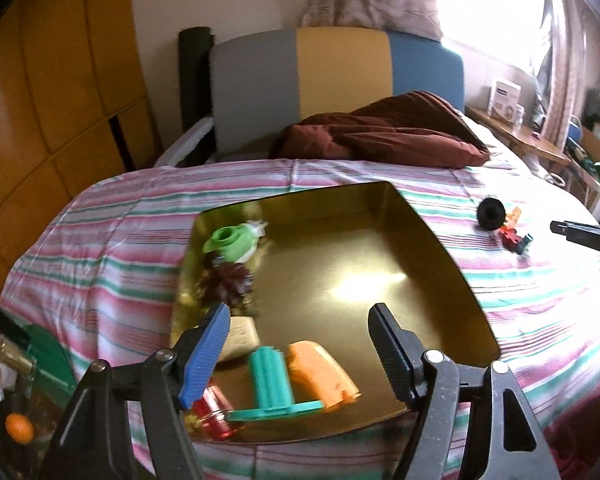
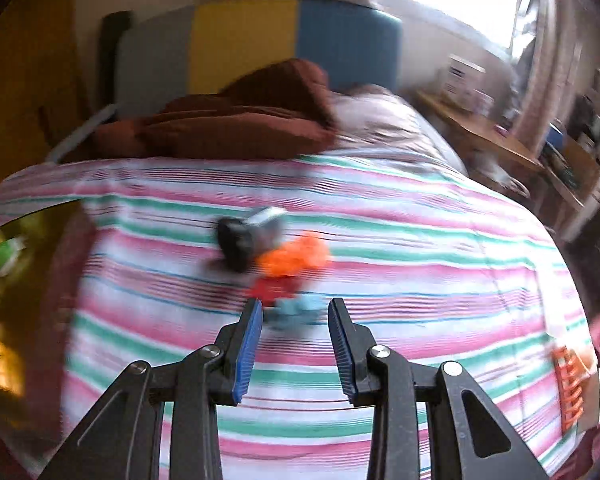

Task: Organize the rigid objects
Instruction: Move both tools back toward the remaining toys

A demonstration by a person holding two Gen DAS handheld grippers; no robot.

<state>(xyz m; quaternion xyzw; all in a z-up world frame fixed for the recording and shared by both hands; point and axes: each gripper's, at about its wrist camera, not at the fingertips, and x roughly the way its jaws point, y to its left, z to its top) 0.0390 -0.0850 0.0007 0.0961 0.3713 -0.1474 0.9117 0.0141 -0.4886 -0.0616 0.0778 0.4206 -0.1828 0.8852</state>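
Note:
A gold tray [image 1: 380, 240] lies on the striped bedspread [image 1: 120, 240]. It holds a green round piece [image 1: 230, 242], a dark spiky piece [image 1: 230, 282], a beige block [image 1: 240, 336], a teal toothed piece [image 1: 270, 380], an orange piece [image 1: 320, 372] and a red piece [image 1: 214, 412]. My left gripper [image 1: 300, 320] is open above the tray's near end. My right gripper [image 2: 296, 312] is open, with a light blue piece [image 2: 296, 312] between its tips. Beyond lie a red piece [image 2: 274, 288], an orange piece [image 2: 296, 256] and a black and grey piece [image 2: 248, 236].
A brown pillow [image 1: 380, 132] lies at the head of the bed before a grey, yellow and blue headboard [image 1: 340, 68]. A wooden side table [image 1: 520, 132] with a box stands on the right. An orange ribbed object [image 2: 568, 384] lies at the bed's right edge.

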